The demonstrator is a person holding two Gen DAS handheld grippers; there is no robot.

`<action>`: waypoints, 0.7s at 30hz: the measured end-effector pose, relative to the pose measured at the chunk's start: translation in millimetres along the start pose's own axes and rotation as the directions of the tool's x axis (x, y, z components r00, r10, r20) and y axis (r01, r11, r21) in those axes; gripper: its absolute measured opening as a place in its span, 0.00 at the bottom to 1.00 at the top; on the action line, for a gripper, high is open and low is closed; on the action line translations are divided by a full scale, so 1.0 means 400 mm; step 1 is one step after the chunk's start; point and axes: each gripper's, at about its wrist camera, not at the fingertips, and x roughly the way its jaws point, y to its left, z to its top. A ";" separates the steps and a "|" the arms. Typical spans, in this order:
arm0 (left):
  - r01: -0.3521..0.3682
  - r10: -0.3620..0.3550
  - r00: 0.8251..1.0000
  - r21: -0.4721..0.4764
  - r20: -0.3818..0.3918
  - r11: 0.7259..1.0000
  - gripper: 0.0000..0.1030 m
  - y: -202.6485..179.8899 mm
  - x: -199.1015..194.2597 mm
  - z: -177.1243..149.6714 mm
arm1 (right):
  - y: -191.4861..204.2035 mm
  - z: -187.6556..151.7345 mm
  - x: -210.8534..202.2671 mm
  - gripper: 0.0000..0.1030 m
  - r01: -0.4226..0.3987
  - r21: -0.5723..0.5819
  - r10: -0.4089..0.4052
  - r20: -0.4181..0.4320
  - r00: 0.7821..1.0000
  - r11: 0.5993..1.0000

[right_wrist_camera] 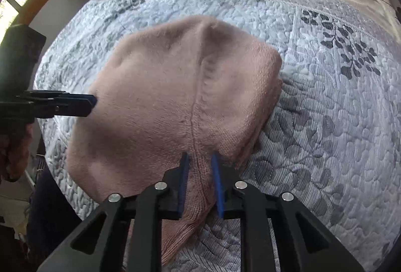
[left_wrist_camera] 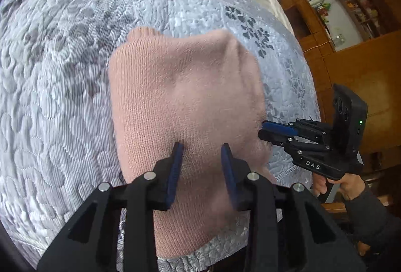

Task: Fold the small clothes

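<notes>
Pink knit garment [left_wrist_camera: 185,101] lies between both parted grippers' fingers.

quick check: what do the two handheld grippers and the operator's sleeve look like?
Both alike: the left gripper and right gripper have matte black angular linkages, silver pivot pins and blue finger pads. The right one's body carries white "DAS" lettering and a green LED. Dark sleeve.
</notes>
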 end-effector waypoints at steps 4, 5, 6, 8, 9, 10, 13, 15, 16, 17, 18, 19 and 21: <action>-0.012 0.012 1.000 -0.018 0.012 1.000 0.28 0.000 0.000 -0.003 | -0.009 -0.015 -0.001 0.17 0.019 0.047 -0.019 0.005 1.000 0.999; -0.011 0.011 1.000 -0.012 0.023 1.000 0.32 -0.011 -0.018 -0.010 | -0.003 -0.020 -0.019 0.18 0.024 0.046 -0.025 0.010 1.000 0.999; 0.005 -0.005 0.999 0.000 0.031 1.000 0.33 -0.023 -0.041 -0.025 | 0.007 -0.029 -0.040 0.20 0.020 0.042 -0.021 0.017 1.000 0.999; 0.016 -0.018 0.999 0.046 0.045 0.999 0.37 -0.053 -0.085 -0.077 | 0.033 -0.057 -0.081 0.21 -0.008 0.032 0.007 0.032 0.999 0.999; 0.008 -0.011 0.999 0.058 0.041 0.998 0.37 -0.060 -0.094 -0.108 | 0.051 -0.074 -0.093 0.21 -0.014 0.016 0.013 0.035 0.999 1.000; -0.006 0.004 1.000 0.058 0.031 0.998 0.38 -0.060 -0.093 -0.137 | 0.070 -0.092 -0.095 0.21 -0.018 0.000 0.018 0.033 0.999 1.000; -0.068 0.069 0.997 0.029 -0.034 0.997 0.38 -0.030 -0.028 -0.193 | 0.094 -0.138 -0.030 0.22 0.002 -0.013 -0.003 -0.040 0.999 1.000; -0.096 0.097 0.993 0.015 -0.066 0.995 0.38 -0.003 0.021 -0.206 | 0.089 -0.161 0.016 0.22 0.037 -0.015 -0.038 -0.065 0.997 0.999; -0.096 0.096 0.993 -0.004 -0.062 0.995 0.38 0.005 0.029 -0.207 | 0.087 -0.164 0.015 0.22 0.040 -0.006 -0.040 -0.061 0.997 0.999; -0.089 0.087 0.995 -0.027 -0.051 0.996 0.41 0.007 0.023 -0.205 | 0.085 -0.161 0.004 0.23 0.030 0.019 -0.028 -0.057 0.998 0.999; -0.078 0.076 0.996 -0.040 -0.040 0.996 0.43 0.003 0.009 -0.203 | 0.086 -0.157 -0.015 0.24 0.014 0.039 -0.012 -0.046 0.999 0.999; -0.076 0.075 0.997 -0.036 -0.023 0.996 0.48 -0.010 -0.013 -0.206 | 0.089 -0.155 -0.037 0.30 0.009 0.045 -0.008 -0.033 0.999 0.999; -0.116 0.116 0.993 0.002 0.020 0.993 0.57 -0.044 -0.071 -0.222 | 0.101 -0.160 -0.091 0.39 0.019 0.046 -0.019 0.006 1.000 0.999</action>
